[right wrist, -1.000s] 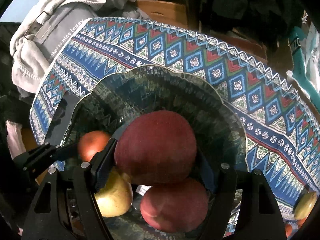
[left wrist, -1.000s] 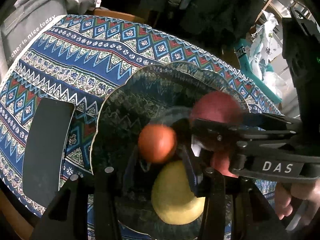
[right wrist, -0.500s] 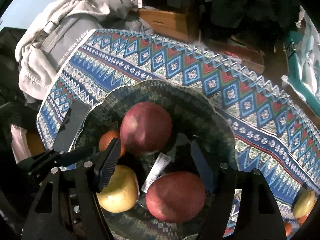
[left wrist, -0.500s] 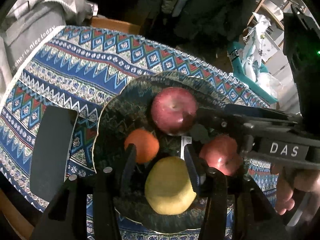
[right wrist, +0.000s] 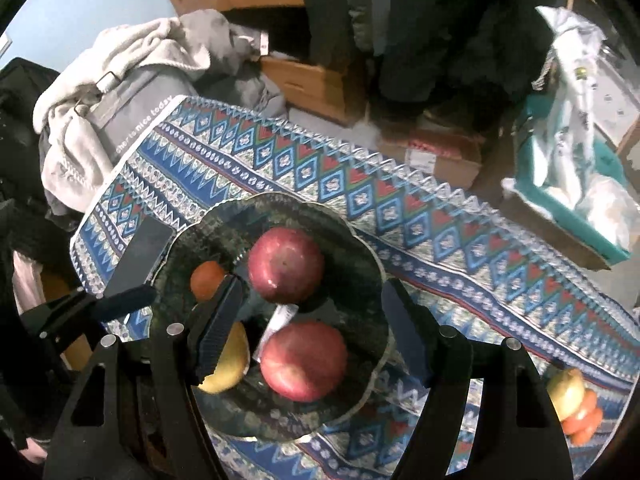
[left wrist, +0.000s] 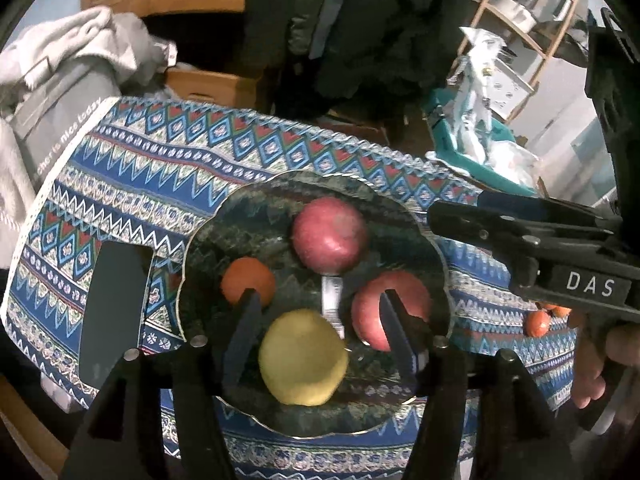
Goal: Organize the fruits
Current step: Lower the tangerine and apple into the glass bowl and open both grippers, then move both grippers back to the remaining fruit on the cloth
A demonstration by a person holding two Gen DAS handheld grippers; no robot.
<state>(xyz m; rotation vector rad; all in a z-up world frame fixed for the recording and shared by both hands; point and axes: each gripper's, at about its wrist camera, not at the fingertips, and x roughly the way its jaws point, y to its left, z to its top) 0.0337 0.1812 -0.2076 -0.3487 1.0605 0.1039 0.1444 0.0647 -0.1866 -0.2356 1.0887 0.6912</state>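
One dark green plate (left wrist: 400,208) sits on one patterned tablecloth (left wrist: 168,168), and four fruits lie on it: two red apples, the farther one (left wrist: 329,234) and the nearer one (left wrist: 372,312), one yellow apple (left wrist: 303,356), and one small orange fruit (left wrist: 247,283). A single white sticker or label (left wrist: 331,300) lies among them. Off the plate, at the cloth's right end, there is one more yellowish fruit (right wrist: 566,392) and what look like two or three small orange ones (right wrist: 584,420), too bunched to count surely. One dark flat slab (left wrist: 112,312), like a phone, lies left of the plate. Two grippers are about, one per hand.
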